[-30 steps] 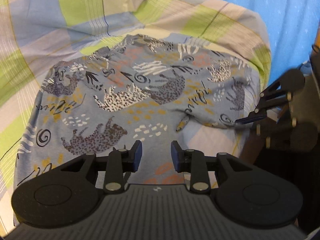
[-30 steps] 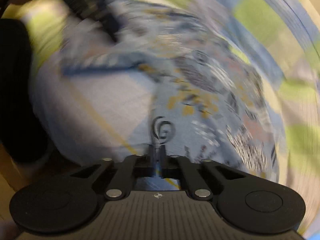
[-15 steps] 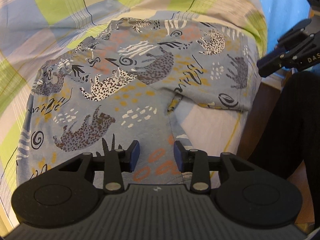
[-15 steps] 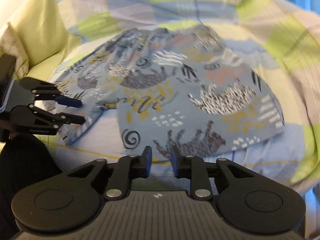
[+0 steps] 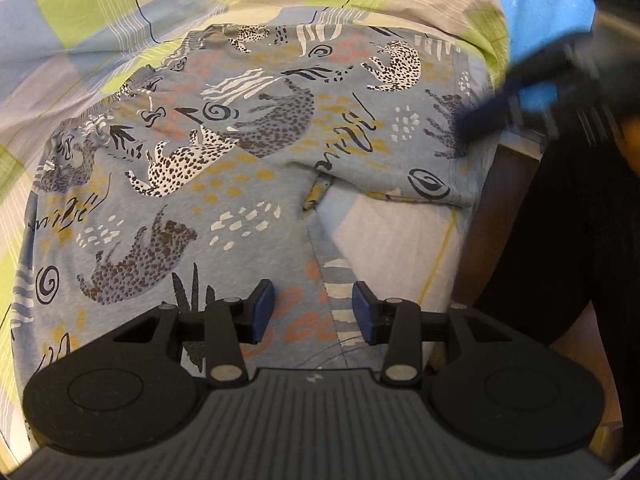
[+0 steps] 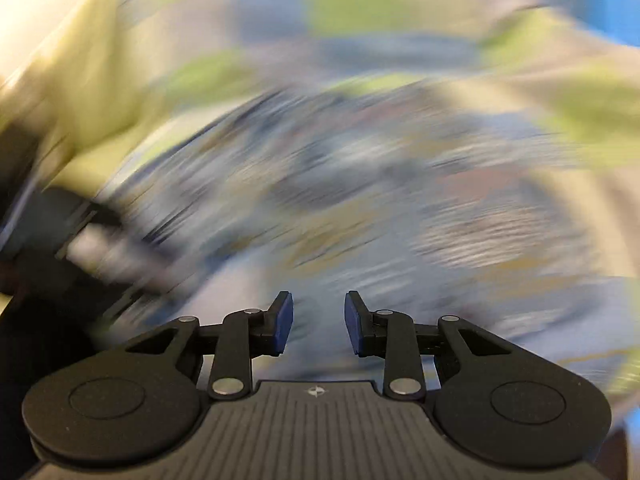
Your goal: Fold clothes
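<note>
Shorts point(image 5: 248, 168) lie flat on the bedsheet point(image 5: 100, 20), waistband at far left, both legs toward the bed's near edge. Left tongs point(image 5: 314, 312) above the near leg's hem, right tongs point(image 5: 484, 120) over the far leg's hem.

— What do the tools look like?
— The left hand-held gripper point(image 5: 313, 312) is matte black plastic with a ribbed base, round discs at both sides, silver rivets and blue pads point(image 5: 265, 310).
— And the other?
— The right hand-held gripper point(image 6: 318, 323) looks identical, with a small emblem.
</note>
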